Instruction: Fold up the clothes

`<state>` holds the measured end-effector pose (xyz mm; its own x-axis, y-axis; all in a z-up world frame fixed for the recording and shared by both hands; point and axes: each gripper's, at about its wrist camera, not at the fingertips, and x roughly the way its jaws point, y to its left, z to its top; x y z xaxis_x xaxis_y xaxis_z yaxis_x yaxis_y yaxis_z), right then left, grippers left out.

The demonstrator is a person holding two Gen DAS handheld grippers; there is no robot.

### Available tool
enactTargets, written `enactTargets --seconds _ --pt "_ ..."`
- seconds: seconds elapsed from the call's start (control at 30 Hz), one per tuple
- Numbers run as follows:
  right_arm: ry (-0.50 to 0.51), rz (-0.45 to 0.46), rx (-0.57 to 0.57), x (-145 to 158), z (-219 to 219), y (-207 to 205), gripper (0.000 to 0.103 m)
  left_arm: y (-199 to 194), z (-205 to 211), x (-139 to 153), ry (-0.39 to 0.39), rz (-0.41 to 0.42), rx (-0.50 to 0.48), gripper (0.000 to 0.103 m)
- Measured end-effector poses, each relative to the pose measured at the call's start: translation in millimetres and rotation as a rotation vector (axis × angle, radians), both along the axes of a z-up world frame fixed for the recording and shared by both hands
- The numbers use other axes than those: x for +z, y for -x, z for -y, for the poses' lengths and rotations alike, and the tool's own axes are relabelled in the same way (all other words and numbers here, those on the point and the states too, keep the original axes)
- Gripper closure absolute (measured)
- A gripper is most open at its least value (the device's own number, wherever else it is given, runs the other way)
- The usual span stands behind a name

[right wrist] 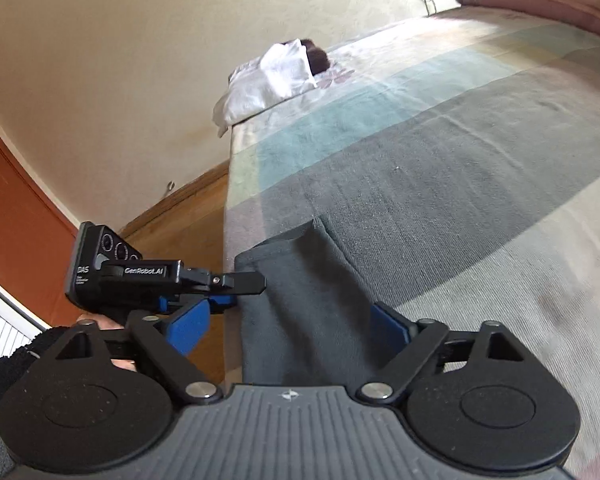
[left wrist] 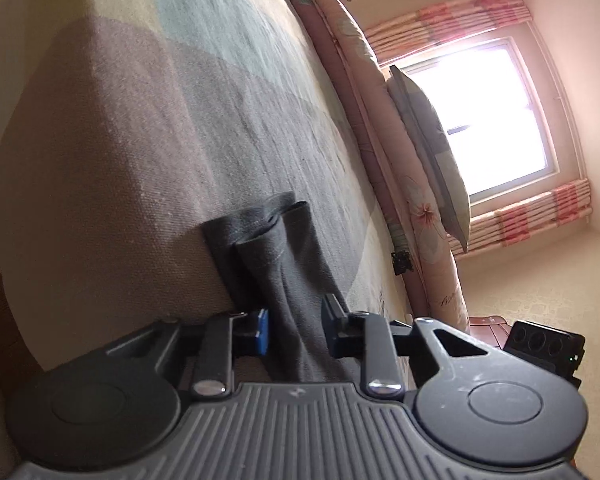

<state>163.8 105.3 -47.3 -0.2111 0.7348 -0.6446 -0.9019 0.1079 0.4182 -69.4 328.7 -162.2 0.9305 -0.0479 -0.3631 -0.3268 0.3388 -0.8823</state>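
Striped bedspread (right wrist: 460, 152) is carrying the dark grey garment (right wrist: 304, 304) at the bed's near edge, bunched in narrow layers. How far folding stands, I cannot judge. My left tool (left wrist: 296, 328) and right tool (right wrist: 300, 328) are both gaping, straddling the cloth.

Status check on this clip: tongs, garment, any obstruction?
Left tongs open, straddling dark grey garment. Right tongs open around it too. Garment bunched at bed edge, unfolded. White clothes far off, nothing blocking.

A dark grey garment (left wrist: 276, 264), bunched into loose folds, drapes over the bed's (right wrist: 480, 168) edge.
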Motion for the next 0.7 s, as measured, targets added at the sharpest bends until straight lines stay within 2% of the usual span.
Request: enactTargets --seconds 0.03,0.07,0.2,0.33,0.4,0.5,0.6,0.63,0.67,0.7 --pt "0.012 -0.006 0.019 -4.1 -11.4 -3.6 0.025 0.6 0.1 -2.1 -0.004 -0.015 0.009 0.09" --pt "0.024 -0.012 0.038 -8.2 -22.9 -7.1 0.026 1.4 0.3 -3.9 -0.012 -0.034 0.02 0.096" --pt "0.069 -0.035 0.111 -23.3 -65.4 -20.2 0.027 3.9 2.5 -0.7 -0.04 -0.034 0.028 0.097" --pt "0.054 -0.032 0.147 -22.0 -66.2 -18.0 0.027 3.0 9.2 13.4 -0.12 -0.072 0.016 0.098" --pt "0.046 -0.031 0.164 -21.4 -66.5 -16.9 0.027 5.7 8.7 13.6 -0.125 -0.07 0.009 0.098" --pt "0.039 -0.033 0.189 -21.3 -68.1 -16.0 0.033 11.8 3.3 6.6 -0.076 -0.043 0.016 0.098" --pt "0.066 -0.05 0.176 -28.3 -77.4 -22.7 0.048 11.1 1.4 5.6 -0.074 -0.035 0.009 0.098" --pt "0.075 -0.047 0.166 -30.3 -79.7 -24.6 0.061 10.9 1.2 5.5 -0.076 -0.033 0.007 0.098" --pt "0.084 -0.044 0.157 -32.3 -82.0 -26.4 0.084 11.0 1.9 6.7 -0.088 -0.032 0.009 0.098" --pt "0.091 -0.039 0.148 -33.8 -83.3 -27.9 0.093 11.1 2.7 8.0 -0.099 -0.032 0.011 0.098"
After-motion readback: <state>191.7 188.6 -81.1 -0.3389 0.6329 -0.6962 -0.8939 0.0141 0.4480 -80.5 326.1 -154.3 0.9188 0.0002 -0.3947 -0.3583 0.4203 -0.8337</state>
